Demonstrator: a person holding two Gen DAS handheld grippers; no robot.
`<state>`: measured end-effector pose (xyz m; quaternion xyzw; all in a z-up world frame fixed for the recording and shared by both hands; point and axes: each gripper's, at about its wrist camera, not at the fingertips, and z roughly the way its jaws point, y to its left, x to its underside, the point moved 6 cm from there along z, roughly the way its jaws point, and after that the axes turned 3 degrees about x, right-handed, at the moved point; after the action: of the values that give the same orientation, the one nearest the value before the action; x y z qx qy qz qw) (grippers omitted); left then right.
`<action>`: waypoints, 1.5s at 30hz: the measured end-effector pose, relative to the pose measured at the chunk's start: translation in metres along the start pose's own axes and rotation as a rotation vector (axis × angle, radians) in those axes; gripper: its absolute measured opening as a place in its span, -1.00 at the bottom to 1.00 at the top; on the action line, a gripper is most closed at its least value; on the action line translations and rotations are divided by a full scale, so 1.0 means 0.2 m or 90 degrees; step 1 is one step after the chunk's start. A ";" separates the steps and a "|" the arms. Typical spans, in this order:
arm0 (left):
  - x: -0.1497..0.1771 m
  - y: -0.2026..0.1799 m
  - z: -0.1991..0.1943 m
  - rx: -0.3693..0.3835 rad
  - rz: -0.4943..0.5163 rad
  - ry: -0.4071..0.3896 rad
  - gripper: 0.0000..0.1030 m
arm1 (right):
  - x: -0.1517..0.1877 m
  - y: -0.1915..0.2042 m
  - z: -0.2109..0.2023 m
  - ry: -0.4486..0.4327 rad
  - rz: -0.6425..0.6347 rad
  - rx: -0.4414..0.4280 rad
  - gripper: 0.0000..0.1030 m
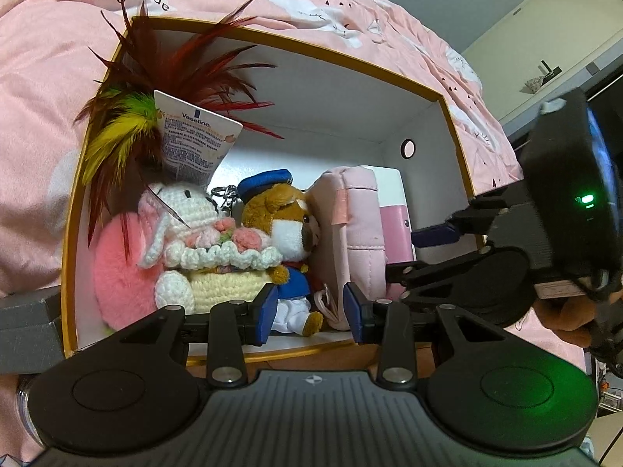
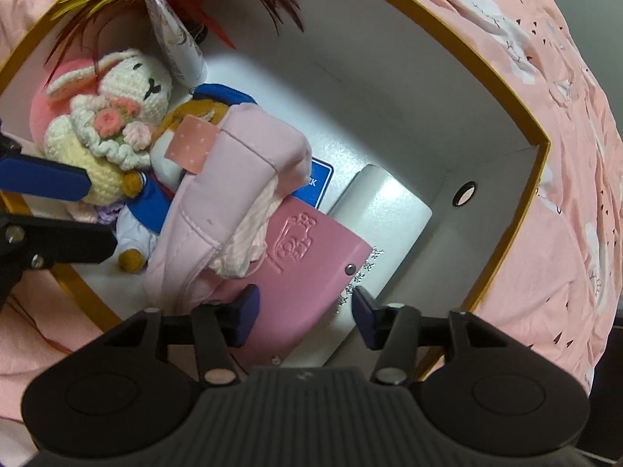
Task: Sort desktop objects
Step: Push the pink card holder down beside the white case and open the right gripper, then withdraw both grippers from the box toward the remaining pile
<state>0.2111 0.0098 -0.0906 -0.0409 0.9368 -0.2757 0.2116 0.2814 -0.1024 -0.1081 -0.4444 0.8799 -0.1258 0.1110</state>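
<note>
Box (image 1: 455, 132): white inside, mustard rim, resting on the pink bedding (image 1: 35, 124); it fills the middle of both views.
Feathers (image 1: 128, 116): red, yellow and green, upper left of the left wrist view, leaning on the box's left wall.
Vaseline tube (image 1: 194, 140): white, just in front of the feathers, above the toys.
Crochet rabbit (image 1: 187, 225): left of centre, against a pink fluffy ball (image 1: 117, 276).
Bear plush (image 1: 288, 229): blue cap and jacket, centre, touching the rabbit's right side.
Pink pouch (image 2: 218, 202): padded fabric, centre of the right wrist view, leaning on the bear.
Pink case (image 2: 307, 257): embossed, lower centre of the right wrist view, beside the pouch and on a white box (image 2: 385, 210).
Left gripper (image 1: 311, 311): fingers spread, nothing between them, hovering at the box's near rim, lower centre.
Right gripper (image 2: 300, 311): fingers apart either side of the pink case's corner; pads not pressing it.
</note>
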 end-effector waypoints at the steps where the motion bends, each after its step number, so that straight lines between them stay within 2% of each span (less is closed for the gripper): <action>1: 0.00 0.00 0.00 0.001 -0.001 0.001 -0.19 | 0.01 -0.01 -0.01 -0.005 0.013 -0.009 -0.26; 14: 0.01 0.01 0.01 0.006 -0.008 0.005 -0.19 | 0.11 -0.19 -0.10 -0.087 0.256 -0.220 -0.36; 17: 0.00 0.01 0.02 0.006 -0.009 0.007 -0.18 | 0.14 -0.21 -0.10 -0.109 0.336 -0.273 -0.45; 19: 0.00 0.00 0.01 0.007 -0.009 0.008 -0.19 | 0.15 -0.19 -0.12 -0.122 0.377 -0.294 -0.62; 23: 0.00 0.00 0.01 0.008 -0.009 0.008 -0.19 | 0.17 -0.14 -0.09 -0.129 0.408 -0.316 -0.66; 28: 0.01 0.00 0.01 0.004 -0.010 0.008 -0.19 | 0.20 -0.08 -0.11 -0.158 0.393 -0.276 -0.66; 36: 0.00 -0.01 0.00 0.001 -0.004 0.005 -0.19 | 0.23 -0.07 -0.15 -0.194 0.383 -0.252 -0.58; 38: 0.00 -0.02 0.00 -0.004 0.002 0.001 -0.19 | 0.23 -0.07 -0.17 -0.209 0.381 -0.246 -0.53; 40: 0.00 -0.03 -0.01 -0.004 0.010 -0.004 -0.19 | 0.24 -0.06 -0.19 -0.221 0.377 -0.237 -0.39; 45: 0.01 -0.04 -0.06 0.005 0.023 -0.026 -0.19 | 0.26 -0.07 -0.25 -0.257 0.375 -0.212 -0.36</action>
<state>0.2046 0.0077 -0.0777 -0.0287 0.9317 -0.2748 0.2356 0.2456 -0.1461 -0.0604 -0.2003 0.9387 0.1460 0.2394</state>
